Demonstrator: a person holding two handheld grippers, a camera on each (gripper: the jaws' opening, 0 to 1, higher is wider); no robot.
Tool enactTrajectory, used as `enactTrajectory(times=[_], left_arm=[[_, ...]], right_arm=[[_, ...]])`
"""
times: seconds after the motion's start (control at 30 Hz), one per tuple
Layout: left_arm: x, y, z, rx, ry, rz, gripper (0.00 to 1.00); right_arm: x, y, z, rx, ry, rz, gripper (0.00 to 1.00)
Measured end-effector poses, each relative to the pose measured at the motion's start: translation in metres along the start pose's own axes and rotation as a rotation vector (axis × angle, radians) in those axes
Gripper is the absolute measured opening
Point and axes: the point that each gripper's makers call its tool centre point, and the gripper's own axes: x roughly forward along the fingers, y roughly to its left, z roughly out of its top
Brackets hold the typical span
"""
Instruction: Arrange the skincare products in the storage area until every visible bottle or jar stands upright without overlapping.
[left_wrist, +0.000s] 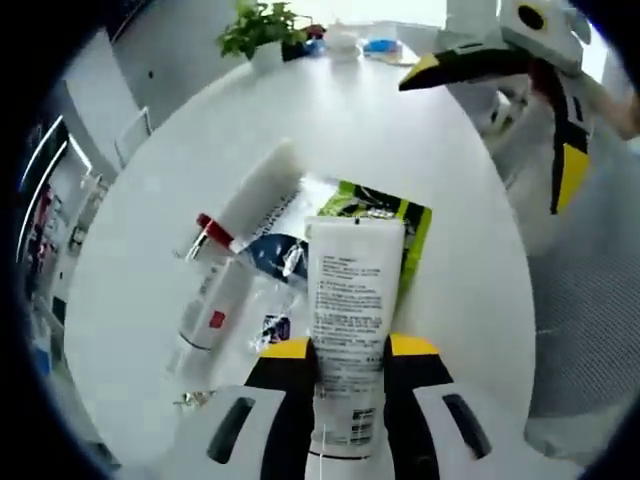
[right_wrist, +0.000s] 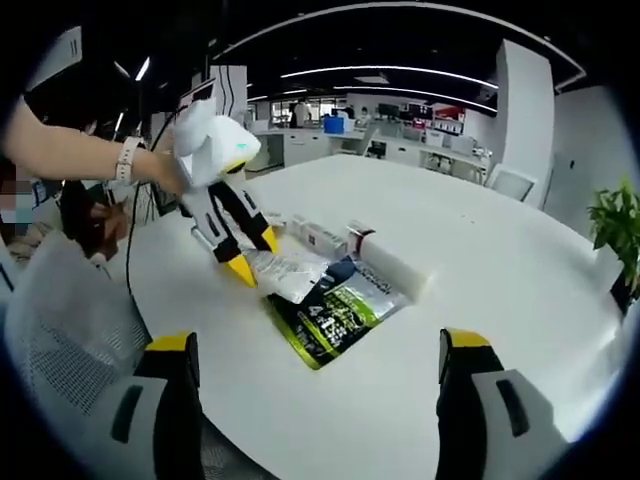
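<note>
A white squeeze tube printed with small dark text (left_wrist: 347, 320) sits nearest the lens, clamped between the yellow-tipped jaws of the left gripper (left_wrist: 347, 365) and held above a round white table (left_wrist: 420, 150). Under it lie a green and black flat sachet (left_wrist: 405, 225), a long white tube with a red cap (left_wrist: 245, 205) on its side, and a white bottle with a red label (left_wrist: 210, 315), also lying down. The right gripper (right_wrist: 312, 360) is spread wide, holding nothing. To stand the held tube well, lower it cap-down onto bare tabletop beside the sachet, not on it, and release only once it balances.
</note>
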Motion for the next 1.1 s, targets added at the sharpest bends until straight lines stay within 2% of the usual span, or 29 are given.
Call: enactTrajectory(times=[0.17,0.23,0.3,0.37,0.43,0.53,0.77,0.97,1.1], left_arm=[[-0.016,-0.002,0.014,-0.079,-0.134,0.047,0.21],[-0.021,-0.005,0.017,-0.107,-0.173,0.055,0.21],[-0.027,-0.009,0.020,-0.119,-0.204,0.064,0.21],[-0.031,-0.012,0.024,-0.134,-0.238,0.073,0.21],[-0.034,-0.015,0.027,-0.138,-0.260,0.086,0.21],[-0.038,-0.020,0.031,-0.157,-0.297,0.093,0.22],[-0.045,-0.029,0.040,-0.224,-0.383,0.107,0.22],[-0.050,-0.030,0.041,-0.262,-0.414,0.143,0.22],[-0.052,-0.030,0.042,-0.307,-0.453,0.163,0.22]], right_arm=[[-0.002,0.002,0.003,0.026,-0.018,0.016,0.99],[-0.001,0.004,0.001,0.026,-0.006,0.024,0.98],[-0.002,0.008,0.003,0.032,-0.013,0.040,0.92],[-0.002,0.009,0.004,0.035,-0.019,0.047,0.93],[-0.002,0.008,0.004,0.032,-0.018,0.043,0.91],[-0.004,0.008,0.015,0.014,-0.064,0.044,0.85],[0.005,0.014,0.025,0.020,-0.063,0.100,0.67],[0.005,0.020,0.048,0.037,-0.127,0.165,0.47],[0.005,0.025,0.067,0.095,-0.197,0.220,0.43]])
